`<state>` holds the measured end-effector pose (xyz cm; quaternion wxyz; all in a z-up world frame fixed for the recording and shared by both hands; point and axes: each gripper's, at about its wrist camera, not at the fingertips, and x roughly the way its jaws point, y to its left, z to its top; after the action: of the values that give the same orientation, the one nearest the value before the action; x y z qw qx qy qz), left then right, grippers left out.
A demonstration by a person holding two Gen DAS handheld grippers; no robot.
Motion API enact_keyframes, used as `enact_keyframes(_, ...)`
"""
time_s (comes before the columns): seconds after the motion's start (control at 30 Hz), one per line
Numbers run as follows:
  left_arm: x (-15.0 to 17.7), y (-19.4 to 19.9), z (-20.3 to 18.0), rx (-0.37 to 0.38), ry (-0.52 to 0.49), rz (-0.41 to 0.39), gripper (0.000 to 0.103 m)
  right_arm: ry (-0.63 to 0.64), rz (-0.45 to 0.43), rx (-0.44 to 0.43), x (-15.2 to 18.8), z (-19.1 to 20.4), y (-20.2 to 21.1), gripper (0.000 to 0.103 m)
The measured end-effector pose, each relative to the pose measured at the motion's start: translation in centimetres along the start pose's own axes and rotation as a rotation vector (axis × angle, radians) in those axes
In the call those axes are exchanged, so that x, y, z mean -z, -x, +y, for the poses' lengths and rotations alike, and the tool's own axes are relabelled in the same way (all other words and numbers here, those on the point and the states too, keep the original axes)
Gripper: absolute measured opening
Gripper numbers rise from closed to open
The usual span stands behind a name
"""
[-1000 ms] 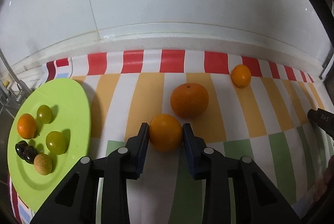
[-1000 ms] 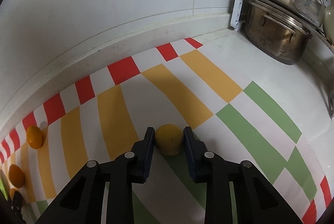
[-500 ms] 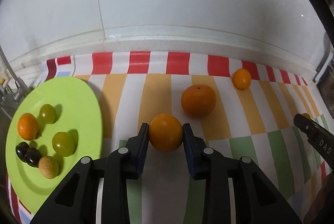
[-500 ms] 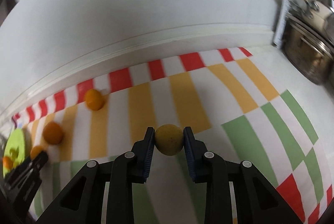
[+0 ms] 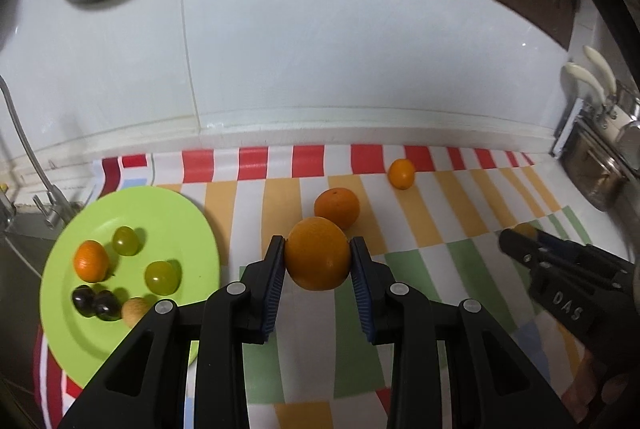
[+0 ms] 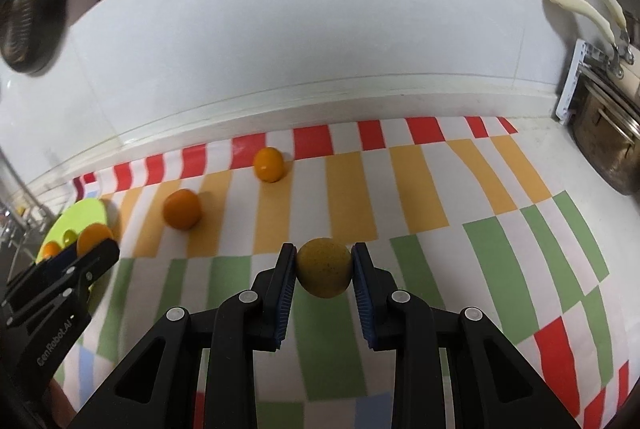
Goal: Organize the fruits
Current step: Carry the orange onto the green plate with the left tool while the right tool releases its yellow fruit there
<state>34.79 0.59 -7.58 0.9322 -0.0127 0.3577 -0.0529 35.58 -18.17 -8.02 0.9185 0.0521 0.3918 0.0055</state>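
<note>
The counter point(image 5: 568, 185) carries a striped mat point(image 5: 448, 261); on the mat lie a green plate point(image 5: 168, 213) and two oranges point(image 5: 337, 208) point(image 5: 401, 173).

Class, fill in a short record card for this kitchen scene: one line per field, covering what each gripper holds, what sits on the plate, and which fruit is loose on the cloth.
Left gripper: shut on large orange
Right gripper: shut on yellow fruit
Green plate: small orange, two green grapes, two dark fruits, one tan fruit
Loose on striped cloth: medium orange, small orange near wall
Right edge: metal pot
</note>
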Motion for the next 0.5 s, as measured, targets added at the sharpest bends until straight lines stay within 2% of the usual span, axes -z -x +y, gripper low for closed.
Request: enact_keyframes(0.5, 0.8, 8.0, 1.1, 0.005, -0.015, -0.093, 0.032, 0.084, -0.077, -0.102, 1.1, 3.2, 6.5, 0.029)
